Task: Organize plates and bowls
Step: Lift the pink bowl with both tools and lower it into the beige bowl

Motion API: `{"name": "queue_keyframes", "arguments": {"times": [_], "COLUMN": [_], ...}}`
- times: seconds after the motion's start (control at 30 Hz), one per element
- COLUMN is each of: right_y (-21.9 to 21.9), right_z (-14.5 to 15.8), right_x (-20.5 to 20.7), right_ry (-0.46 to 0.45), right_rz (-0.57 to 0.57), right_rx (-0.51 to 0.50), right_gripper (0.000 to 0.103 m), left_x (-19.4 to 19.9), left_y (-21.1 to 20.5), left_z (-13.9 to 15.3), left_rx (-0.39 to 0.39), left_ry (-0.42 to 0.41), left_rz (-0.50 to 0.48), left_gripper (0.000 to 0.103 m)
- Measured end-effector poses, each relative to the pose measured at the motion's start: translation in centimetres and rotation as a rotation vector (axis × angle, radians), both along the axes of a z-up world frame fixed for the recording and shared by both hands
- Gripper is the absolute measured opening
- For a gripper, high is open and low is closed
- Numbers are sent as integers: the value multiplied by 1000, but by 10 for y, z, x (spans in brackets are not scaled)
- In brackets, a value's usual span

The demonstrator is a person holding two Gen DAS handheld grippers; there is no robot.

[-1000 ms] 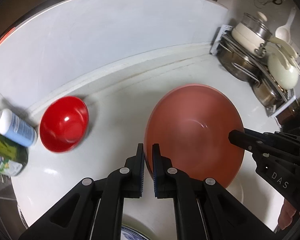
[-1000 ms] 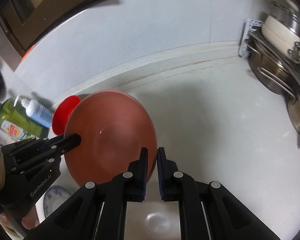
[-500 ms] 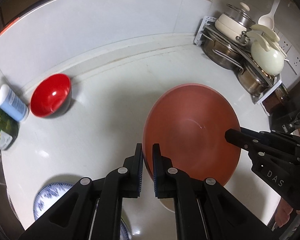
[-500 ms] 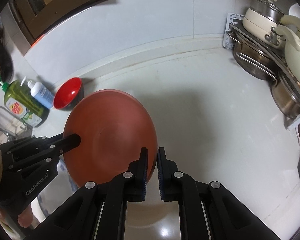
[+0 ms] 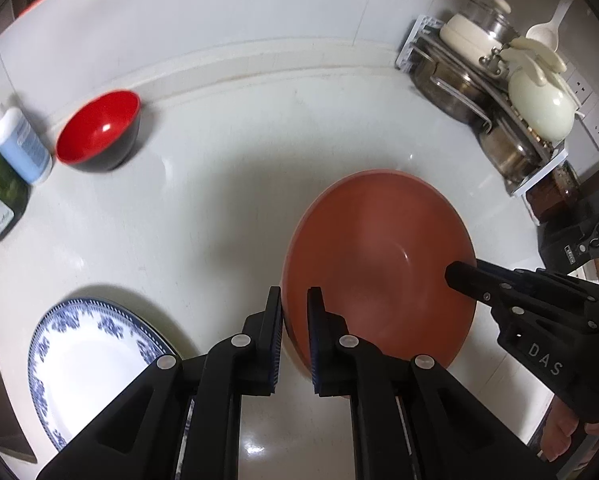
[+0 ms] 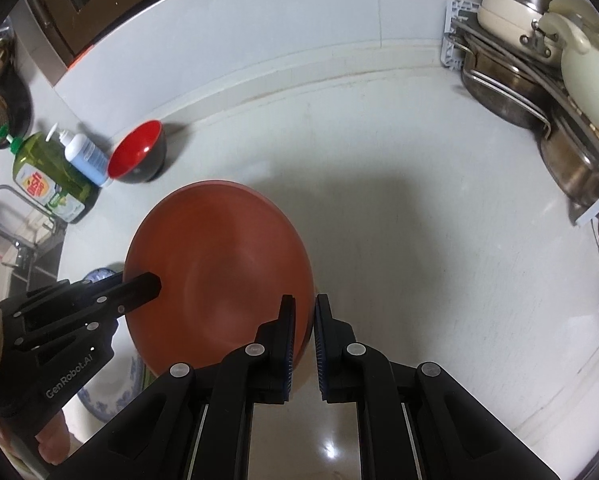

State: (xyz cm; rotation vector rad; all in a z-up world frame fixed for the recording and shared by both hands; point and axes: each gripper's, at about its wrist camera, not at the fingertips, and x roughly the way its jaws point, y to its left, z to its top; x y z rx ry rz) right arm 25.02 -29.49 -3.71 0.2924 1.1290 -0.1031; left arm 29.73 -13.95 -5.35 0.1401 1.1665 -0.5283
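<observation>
From left: the blue-patterned plate (image 5: 95, 360) lies on the counter (image 5: 219, 208); the left gripper (image 5: 293, 336) pinches the near rim of the brown plate (image 5: 379, 264), held above the counter; the right gripper (image 6: 302, 344) clamps the opposite rim; I would keep both hands level and lower them together.

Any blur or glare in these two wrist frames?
Left wrist: red bowl slightly smeared, big orange-brown bowl soft, ceiling-light glare on the counter near the bottom edge. Right wrist: same glare spot, strong fisheye bend along the backsplash.
</observation>
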Motion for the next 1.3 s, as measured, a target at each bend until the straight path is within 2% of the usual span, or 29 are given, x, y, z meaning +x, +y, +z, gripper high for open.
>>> {"name": "queue_keyframes", "arguments": {"times": [0.47,0.67,0.87,0.97,1.1,1.2,1.27,1.3], "right_y": [-7,-9,-9,-9,-9,-8,-8,-8], "right_z": [-29,-34,-37,-38,-37,-35,-33,-32], "right_x": [-6,-6,-4,-5,-5,-5,-6,-6], "right_ry": [67,79,91,89,80,76,71,68], "right_rz": [14,22,40,50,59,68,71,69], "right_rx": [39,51,54,52,19,4,-9,-12], "right_gripper": [11,11,11,11,12,13,18,24], "left_x": [-6,-7,-9,-9,-10,-10,-9,-9], "left_y": [-7,-8,-8,-7,-6,-3,0,1], "left_z": [-24,-28,-30,-30,-27,-23,-21,-20], "left_rx": [32,34,17,1,6,11,20,21], "left_ry": [50,65,86,90,71,46,30,25], "left_rz": [14,16,23,24,31,41,44,45], "left_gripper": [15,19,28,40,51,54,56,57]}}
